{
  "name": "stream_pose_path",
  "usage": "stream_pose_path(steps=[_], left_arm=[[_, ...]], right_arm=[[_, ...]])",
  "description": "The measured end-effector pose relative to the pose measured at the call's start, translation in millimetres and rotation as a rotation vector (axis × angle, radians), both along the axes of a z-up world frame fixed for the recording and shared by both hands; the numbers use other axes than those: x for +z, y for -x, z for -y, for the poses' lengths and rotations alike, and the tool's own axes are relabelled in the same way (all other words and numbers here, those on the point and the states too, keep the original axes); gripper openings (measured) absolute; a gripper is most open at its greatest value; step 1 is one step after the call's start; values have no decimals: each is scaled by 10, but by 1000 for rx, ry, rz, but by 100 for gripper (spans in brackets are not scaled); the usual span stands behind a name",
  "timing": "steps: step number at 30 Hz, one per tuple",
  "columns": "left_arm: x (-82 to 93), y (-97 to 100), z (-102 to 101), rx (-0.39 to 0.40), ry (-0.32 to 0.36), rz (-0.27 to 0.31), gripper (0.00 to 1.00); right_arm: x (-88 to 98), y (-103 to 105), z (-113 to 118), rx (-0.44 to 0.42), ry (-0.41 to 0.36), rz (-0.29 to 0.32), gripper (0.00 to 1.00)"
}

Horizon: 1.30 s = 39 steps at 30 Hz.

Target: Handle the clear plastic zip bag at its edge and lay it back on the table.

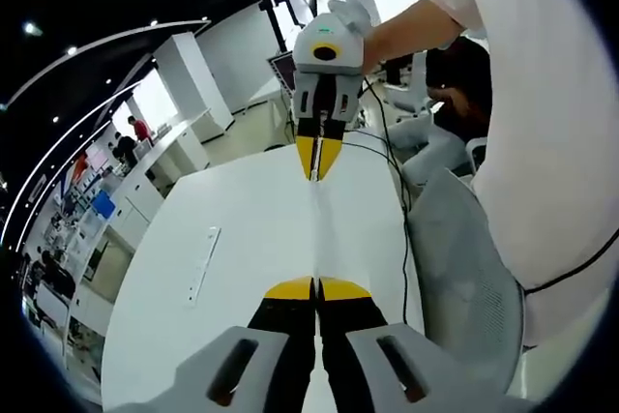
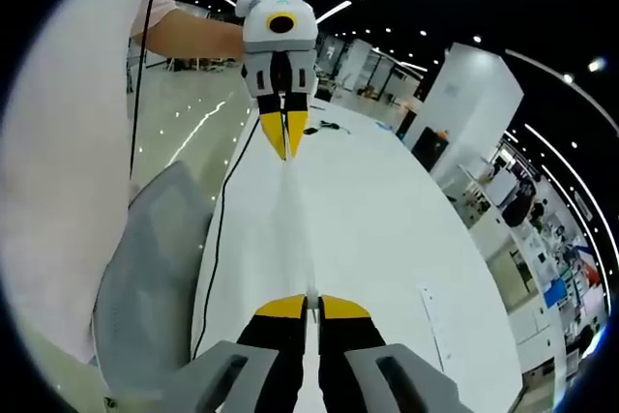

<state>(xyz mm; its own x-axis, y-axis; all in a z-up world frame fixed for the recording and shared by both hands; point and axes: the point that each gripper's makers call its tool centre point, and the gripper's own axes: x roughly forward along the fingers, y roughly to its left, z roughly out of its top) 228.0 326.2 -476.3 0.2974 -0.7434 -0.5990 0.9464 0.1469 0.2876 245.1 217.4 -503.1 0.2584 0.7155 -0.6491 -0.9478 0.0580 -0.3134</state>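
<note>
My left fingers (image 1: 315,287) are clenched on one edge of the bag (image 1: 316,224), and my right fingers (image 2: 306,305) clench the opposite edge. The bag stretches edge-on between the two grippers (a thin clear line, hard to make out), held above the white desk (image 1: 242,229), a grey chair (image 1: 464,278) beside it.
</note>
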Motion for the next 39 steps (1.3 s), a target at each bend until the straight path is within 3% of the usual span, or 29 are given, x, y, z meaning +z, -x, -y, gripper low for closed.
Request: stream_pose_path(steps=[4,18,21,39], left_arm=[[8,8,8,-8,0,15,0],[61,9,45,-25,-2,58,0],[58,9,46,-29,-10,67,0],[2,33,65,-43,-25,74,0]], right_arm=[[-1,2,-3,-7,-12,-14,7],[17,118,-89,25,-37,-58,17],[114,173,-169,34,-87,-90,17],[419,277,-429,80,-190,-104,16]])
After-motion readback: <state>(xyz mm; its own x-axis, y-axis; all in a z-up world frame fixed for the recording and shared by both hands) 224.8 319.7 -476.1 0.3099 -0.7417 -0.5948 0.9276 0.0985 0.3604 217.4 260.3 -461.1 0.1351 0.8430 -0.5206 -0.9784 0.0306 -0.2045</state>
